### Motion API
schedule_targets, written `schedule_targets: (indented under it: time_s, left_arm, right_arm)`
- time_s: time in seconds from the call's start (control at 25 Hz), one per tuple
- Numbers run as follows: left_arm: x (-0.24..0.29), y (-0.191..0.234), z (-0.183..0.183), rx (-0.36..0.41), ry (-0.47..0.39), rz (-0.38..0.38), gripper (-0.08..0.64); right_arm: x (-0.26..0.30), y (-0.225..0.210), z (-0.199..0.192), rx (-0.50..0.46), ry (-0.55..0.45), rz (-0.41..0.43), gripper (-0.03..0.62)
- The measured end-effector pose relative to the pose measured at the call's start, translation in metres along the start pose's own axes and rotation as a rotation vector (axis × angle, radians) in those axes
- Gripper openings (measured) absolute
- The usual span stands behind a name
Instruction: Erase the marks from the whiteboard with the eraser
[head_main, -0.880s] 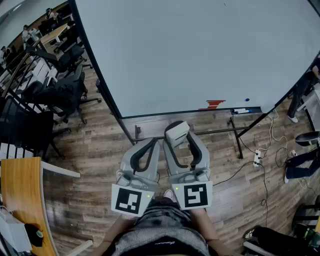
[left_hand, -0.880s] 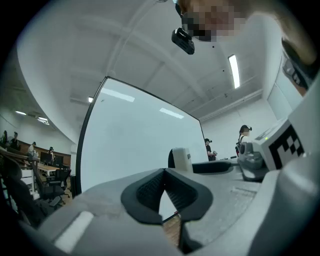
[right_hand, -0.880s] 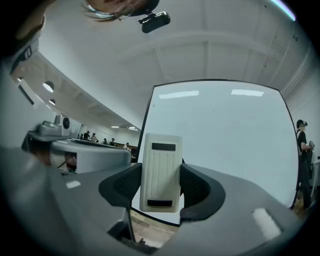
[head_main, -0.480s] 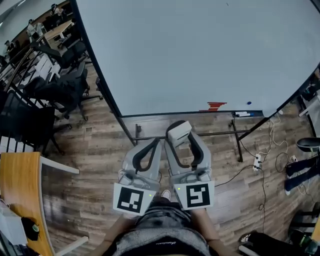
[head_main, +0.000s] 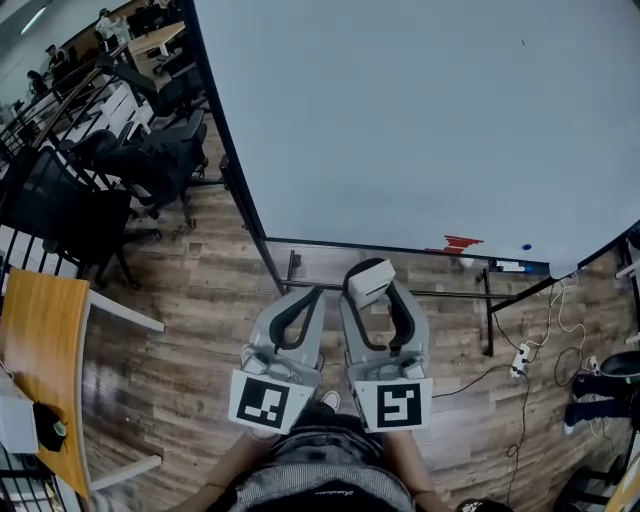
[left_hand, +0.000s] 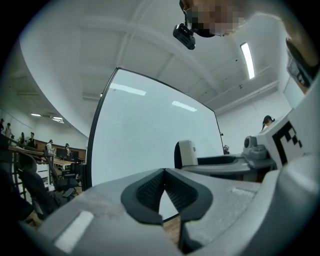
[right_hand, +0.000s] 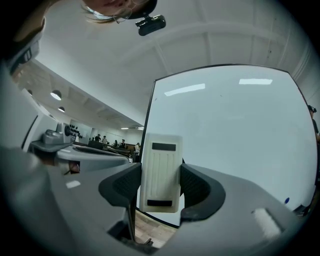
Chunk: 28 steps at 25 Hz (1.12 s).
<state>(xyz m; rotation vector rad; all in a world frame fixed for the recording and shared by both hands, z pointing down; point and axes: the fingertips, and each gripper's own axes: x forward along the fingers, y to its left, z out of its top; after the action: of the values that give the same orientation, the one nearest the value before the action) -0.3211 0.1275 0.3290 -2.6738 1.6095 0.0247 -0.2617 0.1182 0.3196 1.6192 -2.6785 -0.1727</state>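
Observation:
A big whiteboard (head_main: 420, 120) on a stand fills the top of the head view. Near its lower edge are a red mark (head_main: 462, 243) and a small blue dot (head_main: 527, 246). My right gripper (head_main: 373, 292) is shut on a white eraser (head_main: 369, 281), held in front of my body, short of the board. In the right gripper view the eraser (right_hand: 160, 172) sits upright between the pads, with the whiteboard (right_hand: 235, 130) behind it. My left gripper (head_main: 303, 298) is beside it, shut and empty; its tips (left_hand: 163, 173) meet in the left gripper view.
Black office chairs (head_main: 115, 170) crowd the left side. A wooden table (head_main: 40, 350) stands at the near left. The board's stand bar (head_main: 440, 293) crosses the wood floor just ahead. A power strip and cables (head_main: 520, 360) lie at the right. A marker (head_main: 508, 266) rests on the board's ledge.
The view has shifted: board and red mark now sit further right and lower in the head view. Both grippers keep their pose, eraser still held in the right one.

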Motion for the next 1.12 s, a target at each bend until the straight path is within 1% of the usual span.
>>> schedule_targets:
  time_s: [0.2, 0.44, 0.64, 0.84, 1.12]
  left_arm:
    - [0.029, 0.036, -0.001, -0.008, -0.009, -0.007, 0.003]
    - [0.074, 0.080, 0.004, -0.014, -0.028, -0.060, 0.003]
    - [0.116, 0.101, 0.003, 0.008, -0.017, -0.115, 0.003]
    - [0.131, 0.120, -0.005, -0.007, -0.009, -0.138, 0.003]
    - [0.136, 0.139, -0.012, -0.011, 0.008, -0.152, 0.003]
  right_arm:
    - [0.047, -0.002, -0.006, -0.003, 0.008, -0.004, 0.244]
    - [0.110, -0.010, 0.002, -0.036, -0.020, -0.043, 0.244]
    - [0.151, -0.033, 0.005, -0.020, -0.032, -0.094, 0.245]
    - [0.175, -0.033, 0.007, -0.051, -0.036, -0.122, 0.245]
    - [0.206, -0.019, 0.013, -0.113, -0.047, -0.113, 0.244]
